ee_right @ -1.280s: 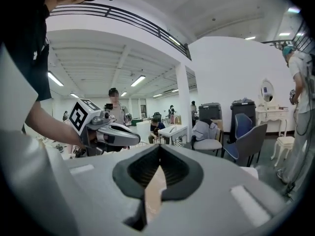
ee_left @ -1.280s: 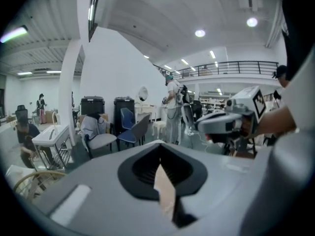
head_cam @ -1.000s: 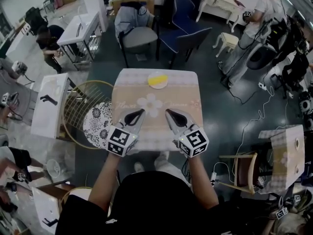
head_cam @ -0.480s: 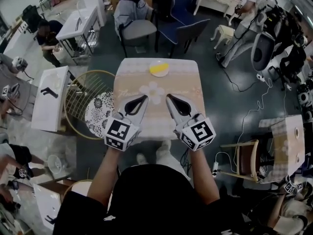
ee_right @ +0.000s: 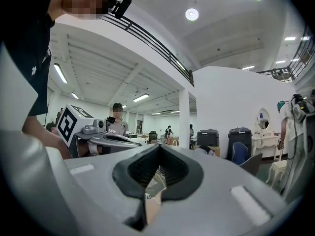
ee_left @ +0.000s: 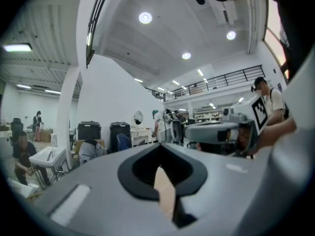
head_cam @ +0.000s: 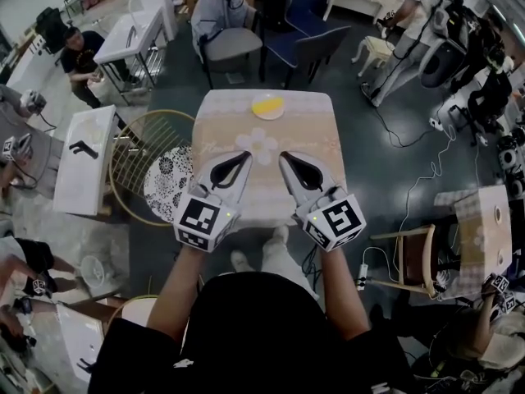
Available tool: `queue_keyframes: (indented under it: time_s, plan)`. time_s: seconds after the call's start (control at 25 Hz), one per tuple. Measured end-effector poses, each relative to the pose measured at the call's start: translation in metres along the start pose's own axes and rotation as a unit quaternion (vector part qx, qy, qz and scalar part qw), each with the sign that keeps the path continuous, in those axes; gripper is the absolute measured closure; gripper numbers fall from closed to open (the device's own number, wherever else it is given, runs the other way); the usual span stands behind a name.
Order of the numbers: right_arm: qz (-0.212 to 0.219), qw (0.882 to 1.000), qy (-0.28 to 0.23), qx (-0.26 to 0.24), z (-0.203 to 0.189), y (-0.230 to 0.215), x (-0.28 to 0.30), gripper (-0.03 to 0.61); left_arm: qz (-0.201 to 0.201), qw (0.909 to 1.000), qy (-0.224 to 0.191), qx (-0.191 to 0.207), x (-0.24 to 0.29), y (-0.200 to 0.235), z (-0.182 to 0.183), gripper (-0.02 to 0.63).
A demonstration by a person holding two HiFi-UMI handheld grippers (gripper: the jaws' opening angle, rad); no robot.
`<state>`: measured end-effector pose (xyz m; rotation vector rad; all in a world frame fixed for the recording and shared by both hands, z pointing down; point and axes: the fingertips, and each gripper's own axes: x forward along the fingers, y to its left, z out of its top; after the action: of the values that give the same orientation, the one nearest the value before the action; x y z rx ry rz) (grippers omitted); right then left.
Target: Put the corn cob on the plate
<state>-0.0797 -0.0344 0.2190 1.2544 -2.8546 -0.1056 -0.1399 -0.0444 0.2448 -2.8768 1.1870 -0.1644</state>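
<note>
First, both tools are held level over the near part of the desk [head_cam: 312, 150], side by side and apart from each other. The left hand-held gripper [head_cam: 243, 156] is seen with its jaws pressed together on nothing, and the right hand-held gripper [head_cam: 284, 158] is likewise closed and empty. Neither is touching the cloth-covered top. This is judged to be a resting or ready pose, since nothing is carried and the tips are aimed out across the room, not down at any object.

Farther on, the middle of the desk is occupied only by the cloth's flower print [head_cam: 256, 146]. At the far edge a yellow piece, taken to be the corn cob [head_cam: 267, 103], is seen lying on a pale plate [head_cam: 269, 116]. Whether it rests wholly inside the rim is too small to be told. By that reading, little of the task is left.

No obstacle is found between the tips and the plate. A round gold wire stand [head_cam: 135, 150] and a patterned cushion [head_cam: 170, 194] are set just beside the desk on the left. Beyond the far edge, a grey chair [head_cam: 228, 46] and a blue chair [head_cam: 308, 38] are placed well clear of the plate.
</note>
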Motion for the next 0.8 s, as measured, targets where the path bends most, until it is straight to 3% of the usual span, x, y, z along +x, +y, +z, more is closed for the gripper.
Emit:
queue_keyframes:
  time_s: [0.8]
  plan:
    - [0.009, 1.0, 0.005, -0.013, 0.006, 0.004, -0.008, 0.578, -0.007, 0.9999, -0.011, -0.002, 0.0, -0.014, 0.01, 0.606]
